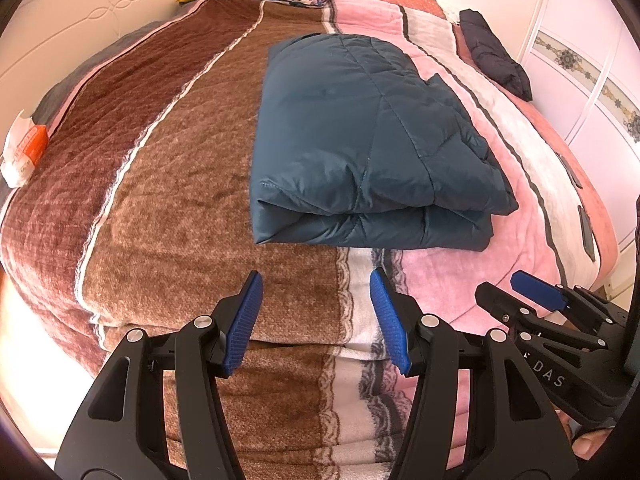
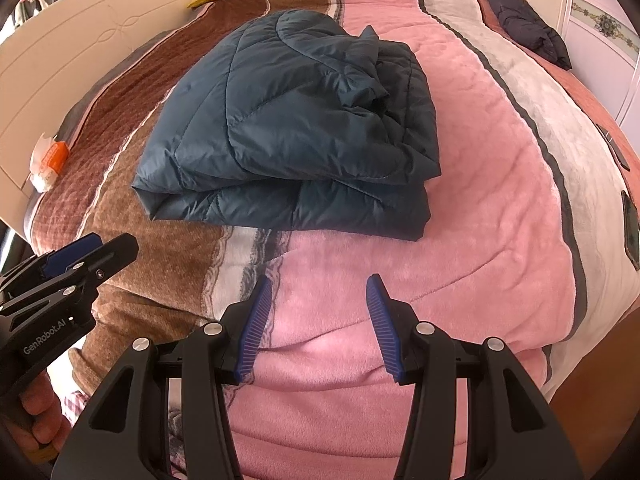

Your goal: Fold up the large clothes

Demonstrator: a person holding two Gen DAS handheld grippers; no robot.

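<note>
Your left hand-held gripper [image 1: 316, 280] and right hand-held gripper [image 2: 320, 284] hang open and empty. The folded teal quilted puffer jacket [image 1: 360, 136] lies on the bed just ahead of both, long axis running away from you, slightly nearer your left.

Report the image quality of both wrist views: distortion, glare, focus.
Left wrist: fisheye bulges the bed, dark corners, glare washes out the lower-left edge, folded teal jacket sharp. Right wrist: same bulge, even light, jacket sharp, no blur.
</note>
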